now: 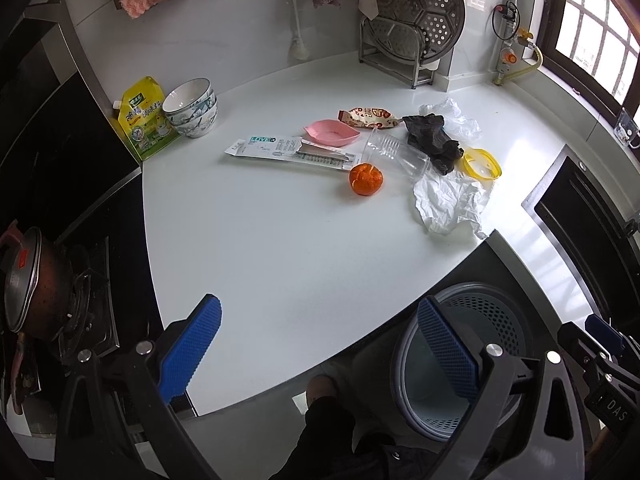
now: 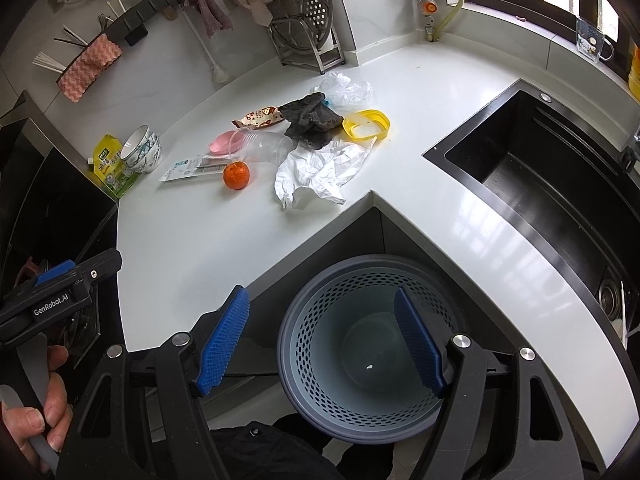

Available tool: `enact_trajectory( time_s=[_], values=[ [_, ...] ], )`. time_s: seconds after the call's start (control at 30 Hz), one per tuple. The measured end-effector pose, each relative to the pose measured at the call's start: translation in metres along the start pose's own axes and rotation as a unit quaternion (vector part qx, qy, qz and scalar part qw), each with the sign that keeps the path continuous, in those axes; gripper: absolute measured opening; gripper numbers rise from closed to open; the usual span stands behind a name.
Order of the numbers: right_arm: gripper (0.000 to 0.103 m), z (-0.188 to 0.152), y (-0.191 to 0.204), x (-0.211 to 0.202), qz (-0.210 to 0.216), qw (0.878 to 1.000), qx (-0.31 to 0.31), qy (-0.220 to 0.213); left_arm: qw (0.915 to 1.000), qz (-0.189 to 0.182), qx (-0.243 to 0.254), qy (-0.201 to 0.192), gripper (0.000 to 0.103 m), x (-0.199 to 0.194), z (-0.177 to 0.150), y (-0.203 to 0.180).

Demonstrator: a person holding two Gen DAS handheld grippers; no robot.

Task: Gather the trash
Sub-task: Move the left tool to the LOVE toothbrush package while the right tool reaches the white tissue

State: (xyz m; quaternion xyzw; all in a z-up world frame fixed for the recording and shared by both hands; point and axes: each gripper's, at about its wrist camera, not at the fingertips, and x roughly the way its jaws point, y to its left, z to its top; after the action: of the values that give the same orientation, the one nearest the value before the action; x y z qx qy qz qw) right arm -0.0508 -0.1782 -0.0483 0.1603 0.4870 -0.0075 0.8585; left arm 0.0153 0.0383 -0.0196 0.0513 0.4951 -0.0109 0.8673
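Trash lies on the white counter (image 1: pixel 260 240): a crumpled white tissue (image 1: pixel 448 200) (image 2: pixel 320 172), a clear plastic cup on its side (image 1: pixel 394 152) (image 2: pixel 264 145), a snack wrapper (image 1: pixel 370 117) (image 2: pixel 260 117), a long toothbrush package (image 1: pixel 292 151) (image 2: pixel 192 168), a clear plastic bag (image 1: pixel 456 118) (image 2: pixel 346 88), an orange mandarin (image 1: pixel 365 179) (image 2: pixel 236 175). A grey perforated bin (image 2: pixel 360 344) (image 1: pixel 472 344) stands on the floor below the counter corner. My left gripper (image 1: pixel 318 344) is open and empty above the counter's near edge. My right gripper (image 2: pixel 322 340) is open and empty above the bin.
A black cloth (image 1: pixel 432 140), yellow lid (image 1: pixel 482 164), pink dish (image 1: pixel 332 133), stacked bowls (image 1: pixel 192 108) and a yellow pouch (image 1: pixel 146 120) sit on the counter. A black sink (image 2: pixel 540 184) is at right, a stove with a pot (image 1: pixel 28 280) at left.
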Motion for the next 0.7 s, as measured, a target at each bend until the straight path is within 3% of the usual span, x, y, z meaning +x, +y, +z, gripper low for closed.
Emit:
enact_trajectory(
  time_s=[0.27, 0.7],
  values=[
    [0.072, 0.022, 0.009, 0.034, -0.012, 1.0, 0.012, 0.007, 1.0, 0.004, -0.006, 0.003, 0.097, 0.037, 0.025, 0.033],
    [0.072, 0.076, 0.03, 0.111, -0.04, 0.998, 0.041, 0.013, 0.9989, 0.015, -0.043, 0.01, 0.097, 0.122, 0.098, 0.084]
  ],
)
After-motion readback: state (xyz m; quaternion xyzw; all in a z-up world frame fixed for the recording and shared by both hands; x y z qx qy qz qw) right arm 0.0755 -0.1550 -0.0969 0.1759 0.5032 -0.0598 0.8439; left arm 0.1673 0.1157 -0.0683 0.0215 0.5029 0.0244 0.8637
